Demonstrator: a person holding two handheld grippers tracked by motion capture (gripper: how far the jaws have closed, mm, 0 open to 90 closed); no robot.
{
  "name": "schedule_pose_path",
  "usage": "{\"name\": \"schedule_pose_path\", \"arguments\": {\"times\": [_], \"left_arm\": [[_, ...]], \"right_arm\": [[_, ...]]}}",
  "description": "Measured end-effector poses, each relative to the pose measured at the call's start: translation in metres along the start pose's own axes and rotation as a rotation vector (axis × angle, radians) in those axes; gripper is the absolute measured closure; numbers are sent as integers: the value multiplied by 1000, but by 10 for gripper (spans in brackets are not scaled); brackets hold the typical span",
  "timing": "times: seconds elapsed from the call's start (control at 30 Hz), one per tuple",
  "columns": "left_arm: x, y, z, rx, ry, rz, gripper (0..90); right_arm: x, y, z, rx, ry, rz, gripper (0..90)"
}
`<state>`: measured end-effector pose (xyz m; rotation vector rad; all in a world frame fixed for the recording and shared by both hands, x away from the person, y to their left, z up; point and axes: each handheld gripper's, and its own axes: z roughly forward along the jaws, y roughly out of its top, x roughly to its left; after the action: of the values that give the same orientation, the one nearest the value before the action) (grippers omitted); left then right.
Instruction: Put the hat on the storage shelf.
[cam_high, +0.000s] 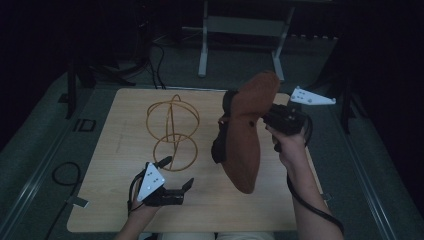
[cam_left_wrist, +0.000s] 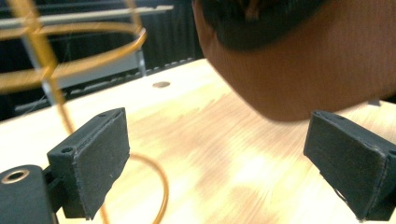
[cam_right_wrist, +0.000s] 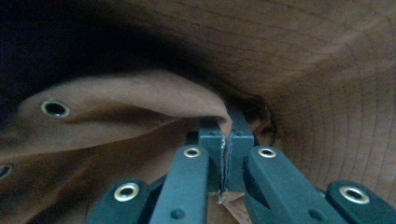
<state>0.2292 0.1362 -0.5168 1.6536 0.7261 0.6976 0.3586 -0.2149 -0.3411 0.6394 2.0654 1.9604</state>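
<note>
1. Lower left of the high view: the left gripper (cam_high: 179, 173) lies low over the wooden table (cam_high: 110, 200), held by the person's left hand (cam_high: 141, 210), its two black jaws spread wide with nothing between them.
2. From the left gripper view, the pads (cam_left_wrist: 100, 158) stand far apart over bare wood; the brown hat's rounded edge hangs just above and beyond the right pad, apart from it.
3. Left of centre in the high view, a gold wire stand (cam_high: 172, 131) of crossed hoops stands on the table, just beyond the left gripper; its thin ring passes behind the left pad in the left gripper view.
4. Centre to centre right of the high view, the brown hat (cam_high: 247, 135) hangs tilted above the table, its dark band on its left side.
5. Right of the hat, the right gripper (cam_high: 272, 119) is pressed together on the hat's fabric; the right gripper view shows its jaws closed on a fold of brown cloth beside a metal eyelet (cam_right_wrist: 55, 108).
</note>
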Motion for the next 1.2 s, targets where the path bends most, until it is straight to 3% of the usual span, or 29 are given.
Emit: {"name": "schedule_pose_path", "arguments": {"times": [0.23, 0.33, 0.57, 0.67, 0.7, 0.77, 1.0, 1.1, 1.2], "left_arm": [[9, -32, -19, 25, 73, -43, 75], [11, -38, -27, 29, 84, -37, 75], [22, -45, -38, 14, 111, -68, 75], [24, -44, -36, 4, 111, -82, 75], [25, -44, -35, 4, 108, -76, 75], [26, -45, -34, 7, 105, -76, 75], [28, -47, -35, 1, 104, -91, 75], [29, -47, -35, -3, 105, -102, 76], [29, -48, -35, -4, 102, -105, 75]], "right_arm": [[2, 26, 39, 5, 7, -18, 885], [5, 37, 58, 17, 7, -35, 885], [12, 53, 114, 70, 20, -45, 884], [13, 52, 130, 95, 28, -46, 883], [15, 48, 153, 140, 37, -40, 882], [16, 44, 167, 182, 44, -33, 882], [26, 29, 209, 319, 24, -91, 859], [29, 23, 222, 371, 33, -100, 776], [32, 15, 233, 400, 30, -104, 600]]}}
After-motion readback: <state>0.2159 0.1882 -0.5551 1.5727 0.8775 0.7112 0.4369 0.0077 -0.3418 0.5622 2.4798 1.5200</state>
